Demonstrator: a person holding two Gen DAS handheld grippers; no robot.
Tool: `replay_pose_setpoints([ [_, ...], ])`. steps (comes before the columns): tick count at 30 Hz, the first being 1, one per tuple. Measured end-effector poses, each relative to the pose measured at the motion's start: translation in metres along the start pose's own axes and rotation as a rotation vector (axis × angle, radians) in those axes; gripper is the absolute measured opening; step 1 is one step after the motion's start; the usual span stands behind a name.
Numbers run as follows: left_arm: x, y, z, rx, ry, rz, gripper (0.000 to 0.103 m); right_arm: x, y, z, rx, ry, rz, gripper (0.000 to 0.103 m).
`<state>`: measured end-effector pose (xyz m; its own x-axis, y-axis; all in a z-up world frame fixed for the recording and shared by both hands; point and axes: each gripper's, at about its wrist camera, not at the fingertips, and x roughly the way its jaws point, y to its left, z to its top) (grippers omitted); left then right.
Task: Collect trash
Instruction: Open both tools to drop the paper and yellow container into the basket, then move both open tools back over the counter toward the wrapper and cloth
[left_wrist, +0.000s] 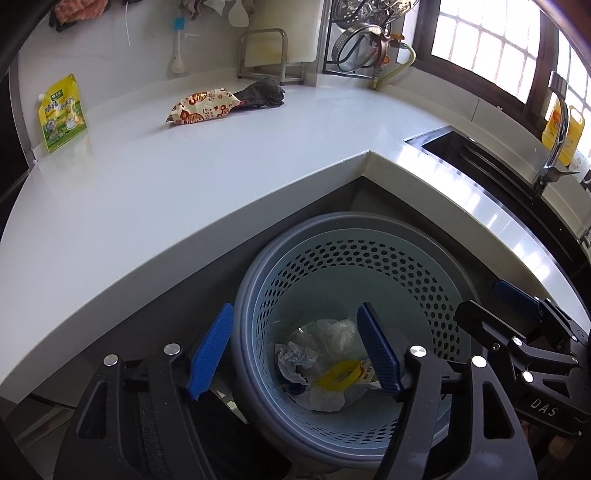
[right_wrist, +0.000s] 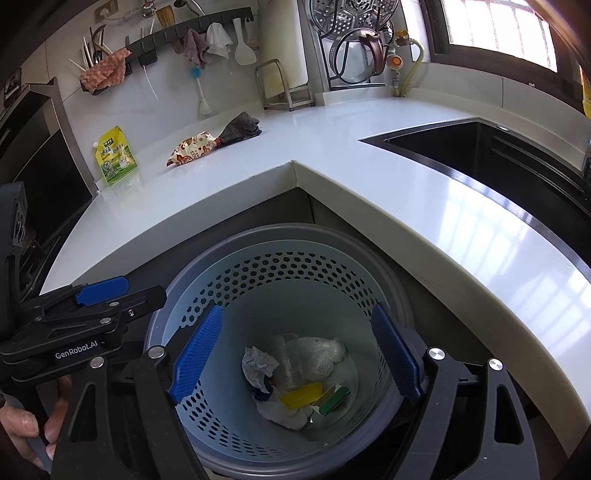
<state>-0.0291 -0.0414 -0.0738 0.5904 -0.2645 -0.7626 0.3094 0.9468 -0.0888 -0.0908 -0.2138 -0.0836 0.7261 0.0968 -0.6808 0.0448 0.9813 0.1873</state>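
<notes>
blue-padded left gripper (left_wrist: 295, 349) and right gripper (right_wrist: 295, 358) both hang over the perforated bin (right_wrist: 229, 266), jaws apart and empty, likely for dropping; crumpled trash (right_wrist: 295, 373) lies at its bottom, while a snack wrapper (left_wrist: 203, 105) and yellow pouch (left_wrist: 61, 112) wait on the counter (left_wrist: 221, 166)

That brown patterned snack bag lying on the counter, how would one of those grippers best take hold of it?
Probably across its narrow width near the middle, coming down from above. The snack bag lies flat and puffy on the counter, long axis slanting toward the grey cloth at its far end, so open jaws can straddle it sideways, clear of the cloth.
</notes>
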Motion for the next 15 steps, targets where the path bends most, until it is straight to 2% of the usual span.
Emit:
replay_pose_setpoints([
  [5, -0.006, 0.007, 0.005, -0.021, -0.010, 0.010, 0.075, -0.004, 0.002, 0.003, -0.007, -0.004, 0.001, 0.079],
  [15, -0.029, 0.030, 0.031, -0.065, -0.082, 0.062, 0.083, -0.018, 0.011, 0.028, -0.026, -0.041, 0.013, 0.079],
])
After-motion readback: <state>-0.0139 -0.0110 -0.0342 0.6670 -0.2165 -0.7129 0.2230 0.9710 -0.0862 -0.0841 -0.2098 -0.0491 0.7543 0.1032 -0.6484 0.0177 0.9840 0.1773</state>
